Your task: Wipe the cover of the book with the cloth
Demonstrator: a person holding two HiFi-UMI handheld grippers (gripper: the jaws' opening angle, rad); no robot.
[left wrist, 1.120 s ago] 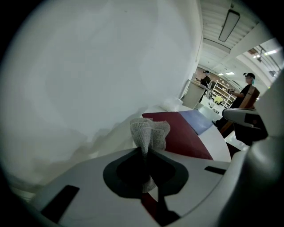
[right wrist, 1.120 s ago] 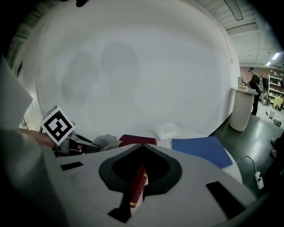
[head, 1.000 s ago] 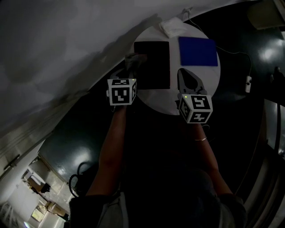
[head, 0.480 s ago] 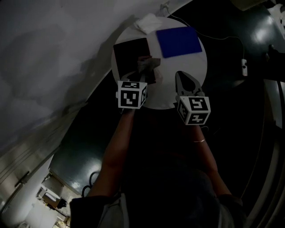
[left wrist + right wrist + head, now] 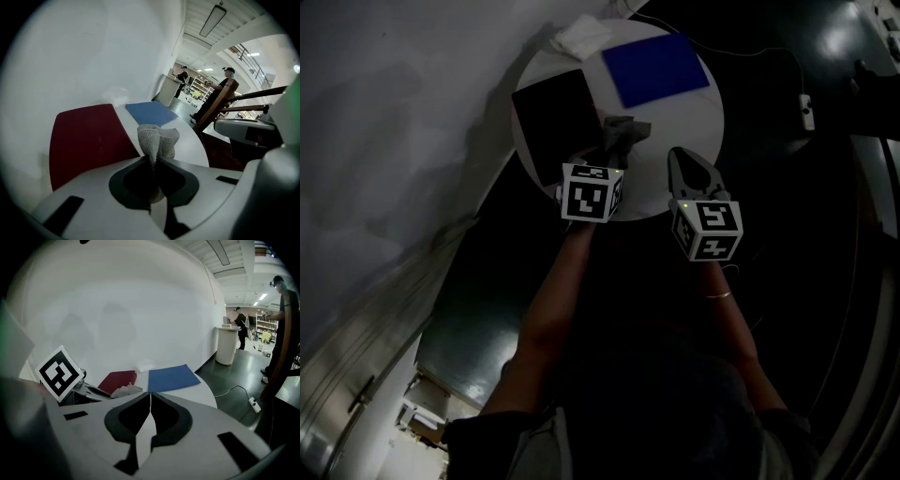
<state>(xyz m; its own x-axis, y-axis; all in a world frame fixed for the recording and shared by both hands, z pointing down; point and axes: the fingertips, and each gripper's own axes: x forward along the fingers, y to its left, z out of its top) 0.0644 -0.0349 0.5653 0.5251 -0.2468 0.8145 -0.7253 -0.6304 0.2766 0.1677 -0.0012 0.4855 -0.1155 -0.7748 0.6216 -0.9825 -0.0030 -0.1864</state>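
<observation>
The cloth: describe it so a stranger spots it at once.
At the round white table, look by the dark red book. The cloth is the grey woven bunch pinched in the left gripper, unlike the white folded pad lying flat at the far rim.

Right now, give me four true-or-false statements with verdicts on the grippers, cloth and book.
1. The left gripper is shut on the cloth. True.
2. The right gripper holds the blue sheet. False: its jaws are shut on nothing.
3. The cloth lies spread flat on the red book. False: it stands bunched in the left gripper's jaws.
4. The blue sheet lies beside the red book on the table. True.
</observation>
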